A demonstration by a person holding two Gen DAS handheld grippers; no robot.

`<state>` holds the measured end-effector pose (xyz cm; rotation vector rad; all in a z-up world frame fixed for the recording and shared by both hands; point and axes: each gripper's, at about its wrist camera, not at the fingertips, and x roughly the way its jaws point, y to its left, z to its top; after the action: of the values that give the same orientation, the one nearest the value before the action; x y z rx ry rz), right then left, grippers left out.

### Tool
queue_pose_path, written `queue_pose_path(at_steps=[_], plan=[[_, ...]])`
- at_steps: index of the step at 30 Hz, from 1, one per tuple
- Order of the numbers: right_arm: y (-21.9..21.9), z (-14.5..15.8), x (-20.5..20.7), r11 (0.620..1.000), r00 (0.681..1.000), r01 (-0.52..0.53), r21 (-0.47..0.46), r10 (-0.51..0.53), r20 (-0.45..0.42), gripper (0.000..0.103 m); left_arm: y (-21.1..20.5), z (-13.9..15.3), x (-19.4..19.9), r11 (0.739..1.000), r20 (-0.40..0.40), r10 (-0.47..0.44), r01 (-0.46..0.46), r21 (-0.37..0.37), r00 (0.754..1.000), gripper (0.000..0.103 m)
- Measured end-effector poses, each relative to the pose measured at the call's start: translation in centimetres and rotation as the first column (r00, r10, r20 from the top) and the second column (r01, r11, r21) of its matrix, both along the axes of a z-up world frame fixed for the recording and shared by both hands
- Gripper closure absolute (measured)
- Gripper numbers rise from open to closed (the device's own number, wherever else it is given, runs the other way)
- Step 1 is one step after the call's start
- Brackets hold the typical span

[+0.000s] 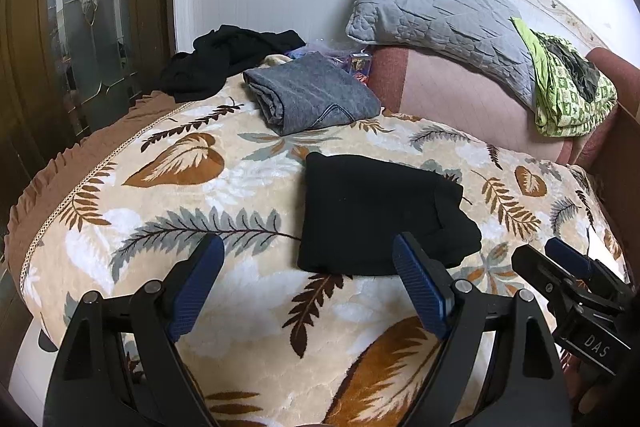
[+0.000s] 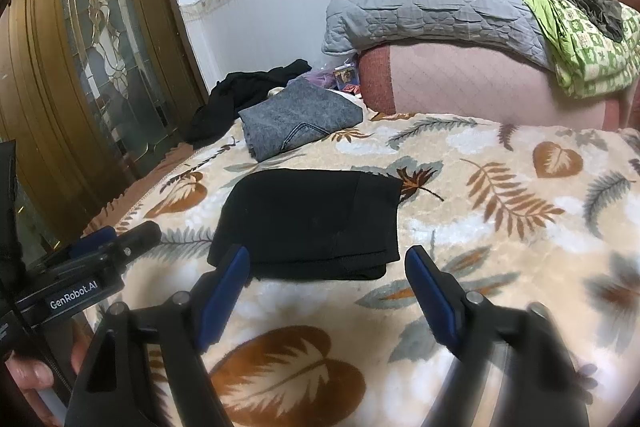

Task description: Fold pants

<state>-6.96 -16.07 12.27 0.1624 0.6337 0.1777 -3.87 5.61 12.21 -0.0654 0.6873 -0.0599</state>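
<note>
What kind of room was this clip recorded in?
Most likely a home bedroom: a bed under a leaf-print blanket, a grey quilted pillow against the wall, and a wooden door with decorative glass beside it.

The folded pants [image 1: 376,215] are lying on the bed [image 1: 248,303], just ahead of both grippers. The left gripper [image 1: 308,291] is hanging over the bed's near part, its fingers [image 1: 420,291] standing apart, with the right gripper [image 2: 326,291] just beside it on the right. Behind the pants another folded garment [image 1: 308,95] is resting, and a crumpled one [image 1: 224,55] is lying behind that, to the left. A pillow [image 1: 436,19] is leaning at the back right.
</note>
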Motion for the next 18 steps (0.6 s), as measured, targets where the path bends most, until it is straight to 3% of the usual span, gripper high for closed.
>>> queue_pose_path(at_steps=[13,18], plan=[[-0.2,-0.3,-0.2,1.000,1.000,0.000,0.003,0.000,-0.005,0.022,-0.5,-0.2,-0.3,1.000,0.021,-0.008,0.008,0.019,1.000,0.016],[-1.0,-0.5,-1.0,1.000,1.000,0.009,-0.007,-0.009,-0.006,0.022,-1.0,-0.6,-0.8,0.999,-0.008,-0.034,0.034,-0.006,0.999,0.016]])
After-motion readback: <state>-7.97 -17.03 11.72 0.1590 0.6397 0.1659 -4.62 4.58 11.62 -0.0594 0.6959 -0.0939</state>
